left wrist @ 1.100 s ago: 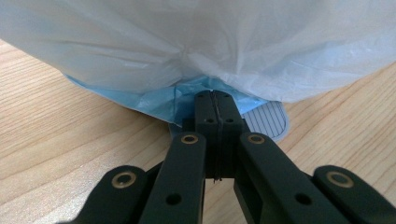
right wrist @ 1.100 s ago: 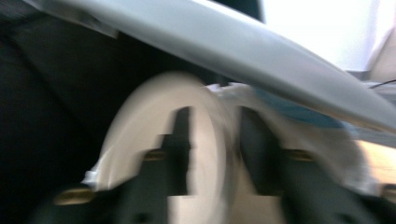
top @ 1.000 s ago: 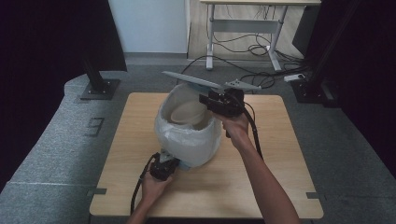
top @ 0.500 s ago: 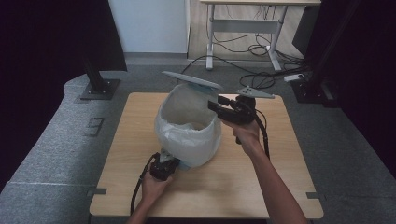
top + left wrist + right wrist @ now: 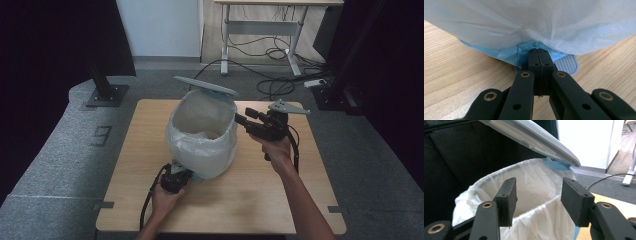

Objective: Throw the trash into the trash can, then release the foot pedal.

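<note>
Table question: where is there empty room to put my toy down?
The table is bare at the left of the bin, and along the near edge between the forearms. The middle is crowded: the bin, the left tool at its base, the right tool beside its rim.

Right gripper [image 5: 537, 200], jaws spread apart, before white bag-lined bin [image 5: 531, 185] under raised grey lid [image 5: 534, 137].

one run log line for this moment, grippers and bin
left gripper: shut on bag base | right gripper: open, beside bin rim | bin: upright, white bag fitted | lid: raised
</note>
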